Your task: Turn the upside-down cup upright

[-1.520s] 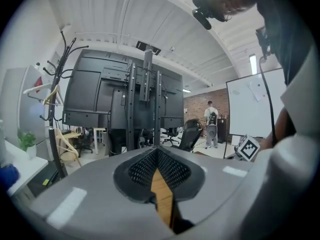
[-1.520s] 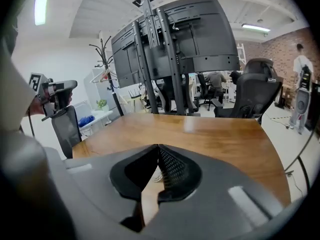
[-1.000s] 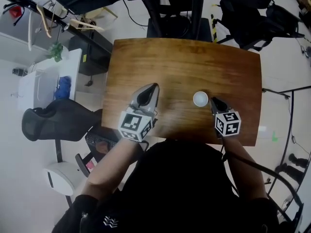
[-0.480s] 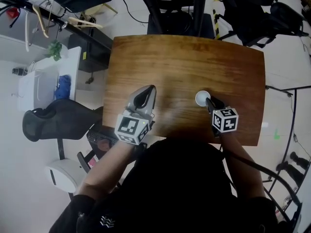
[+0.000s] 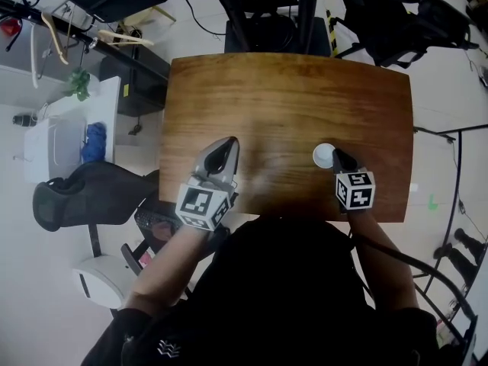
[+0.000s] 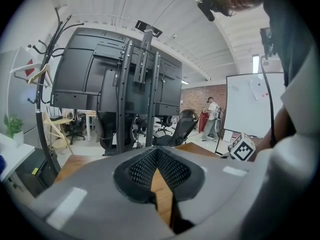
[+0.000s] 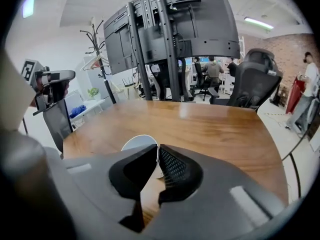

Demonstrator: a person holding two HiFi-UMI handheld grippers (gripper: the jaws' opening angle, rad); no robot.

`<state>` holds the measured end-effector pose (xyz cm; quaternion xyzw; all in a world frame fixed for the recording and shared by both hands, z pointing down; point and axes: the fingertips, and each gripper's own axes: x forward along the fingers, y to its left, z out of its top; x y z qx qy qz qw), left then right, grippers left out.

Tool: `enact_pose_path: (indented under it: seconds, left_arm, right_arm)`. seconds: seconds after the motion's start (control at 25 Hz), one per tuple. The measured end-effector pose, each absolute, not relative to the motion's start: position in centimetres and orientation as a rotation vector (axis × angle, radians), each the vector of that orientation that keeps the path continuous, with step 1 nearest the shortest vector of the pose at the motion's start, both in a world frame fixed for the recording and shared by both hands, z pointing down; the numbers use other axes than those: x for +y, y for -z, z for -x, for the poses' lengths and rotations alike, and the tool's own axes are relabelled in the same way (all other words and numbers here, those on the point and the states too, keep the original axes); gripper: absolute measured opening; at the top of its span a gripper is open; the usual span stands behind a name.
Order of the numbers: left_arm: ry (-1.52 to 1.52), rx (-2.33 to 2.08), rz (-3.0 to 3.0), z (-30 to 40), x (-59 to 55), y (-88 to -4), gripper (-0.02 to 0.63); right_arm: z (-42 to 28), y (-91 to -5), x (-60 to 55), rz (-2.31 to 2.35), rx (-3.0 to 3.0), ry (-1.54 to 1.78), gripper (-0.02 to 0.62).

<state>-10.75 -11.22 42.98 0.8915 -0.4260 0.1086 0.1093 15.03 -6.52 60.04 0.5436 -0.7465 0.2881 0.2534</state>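
On the wooden table (image 5: 290,90), the right gripper (image 7: 156,158), jaws just closed, pinches the wall of the white cup (image 5: 323,155) at 4 o'clock from the table's middle, while the left gripper (image 5: 226,145) sits pressed together and empty at the cup's 9 o'clock, so the turn looks barely begun, and whether mouth or base faces up is unclear.

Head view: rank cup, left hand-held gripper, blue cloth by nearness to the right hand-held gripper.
1. cup: in the jaws of the right hand-held gripper, just closed further.
2. left hand-held gripper: leftward, over table.
3. blue cloth: far left.
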Motion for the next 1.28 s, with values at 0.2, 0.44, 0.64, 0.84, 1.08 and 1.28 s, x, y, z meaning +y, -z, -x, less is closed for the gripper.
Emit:
enact_pose_path:
  seconds: [0.2,0.44,0.64,0.84,1.08,1.28]
  left_arm:
    - [-0.280,-1.250,-2.622,10.2,-11.1,-43.1,0.000]
    - [-0.238,-1.261,-2.653,10.0,-11.0,-41.6,0.000]
    - [-0.249,-1.302,-2.647,11.4,-10.4,-41.0,0.000]
    - [-0.264,-1.357,-2.641,12.5,-10.4,-39.8,0.000]
    - [-0.297,-1.401,-2.666,13.4,-9.9,-38.5,0.000]
    - [-0.298,-1.405,-2.661,13.1,-9.9,-38.5,0.000]
  right_arm:
    - [-20.1,-59.5,-5.4,-1.557,-1.830,-0.615,0.018]
    - [-20.2,-59.9,-5.1,-1.510,-1.761,-0.562,0.019]
    - [-16.0,-60.6,-5.2,-1.428,-1.865,-0.597,0.034]
    - [-13.9,-62.3,-5.8,-1.426,-1.915,-0.638,0.040]
    - [-13.1,-62.7,-6.4,-1.451,-1.983,-0.657,0.049]
    - [-13.3,-62.3,-6.7,-1.440,-2.072,-0.717,0.117]
